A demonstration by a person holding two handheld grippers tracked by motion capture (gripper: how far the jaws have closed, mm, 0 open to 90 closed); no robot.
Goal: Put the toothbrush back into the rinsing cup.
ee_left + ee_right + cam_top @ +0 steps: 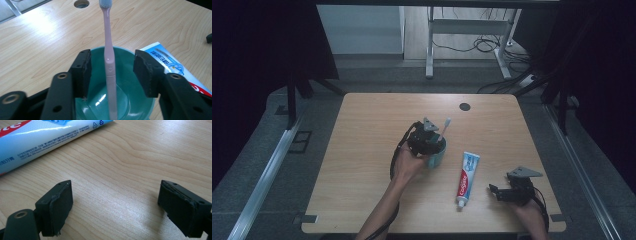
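Observation:
A pink toothbrush (109, 50) stands in a teal cup (97, 102), bristles up and leaning on the far rim. My left gripper (111, 72) hangs over the cup with its jaws open, one on each side of the handle with a gap to each pad. In the high view the left gripper (427, 139) covers most of the cup (440, 156) at the table's middle, and the toothbrush (445, 126) pokes out behind it. A blue and white toothpaste tube (467, 177) lies flat to the right of the cup. My right gripper (495, 191) rests low near the front right, open and empty, right of the tube's cap.
The wooden table (372, 125) has a round cable hole (464, 106) near its far edge. In the right gripper view the toothpaste tube (45, 137) lies beyond the open jaws (115, 205) over bare wood. Metal rails and grey floor flank the table.

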